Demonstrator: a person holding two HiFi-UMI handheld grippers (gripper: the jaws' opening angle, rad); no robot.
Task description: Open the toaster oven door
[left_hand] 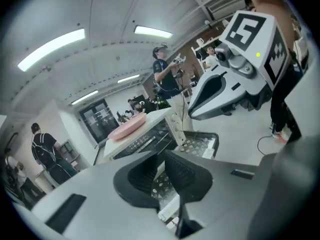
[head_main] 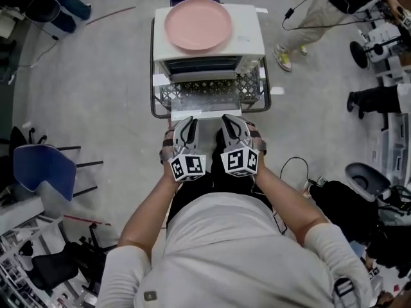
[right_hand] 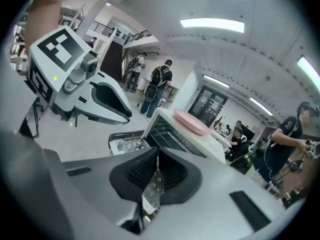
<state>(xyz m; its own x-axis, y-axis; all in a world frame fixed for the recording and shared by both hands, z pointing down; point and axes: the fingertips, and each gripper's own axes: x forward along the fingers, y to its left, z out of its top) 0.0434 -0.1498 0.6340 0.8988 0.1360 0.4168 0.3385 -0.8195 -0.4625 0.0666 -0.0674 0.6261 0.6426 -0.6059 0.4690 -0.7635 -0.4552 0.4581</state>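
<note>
The white toaster oven (head_main: 209,47) stands on a wire cart (head_main: 252,87) with a pink plate (head_main: 198,24) on its roof. Its glass door (head_main: 204,100) hangs folded down flat toward me, and the racks inside show. My left gripper (head_main: 188,123) and right gripper (head_main: 230,120) are held side by side just short of the door's front edge, touching nothing. In the left gripper view the left gripper's pads (left_hand: 150,171) stand together with nothing between them. The right gripper view shows the same for the right gripper's pads (right_hand: 172,171), with the oven (right_hand: 172,134) beyond them.
A blue chair (head_main: 42,169) stands at the left on the grey floor. A black bag (head_main: 340,201) and a cable (head_main: 292,165) lie at the right, near more equipment. People stand at the far right (head_main: 314,15) and elsewhere in the room.
</note>
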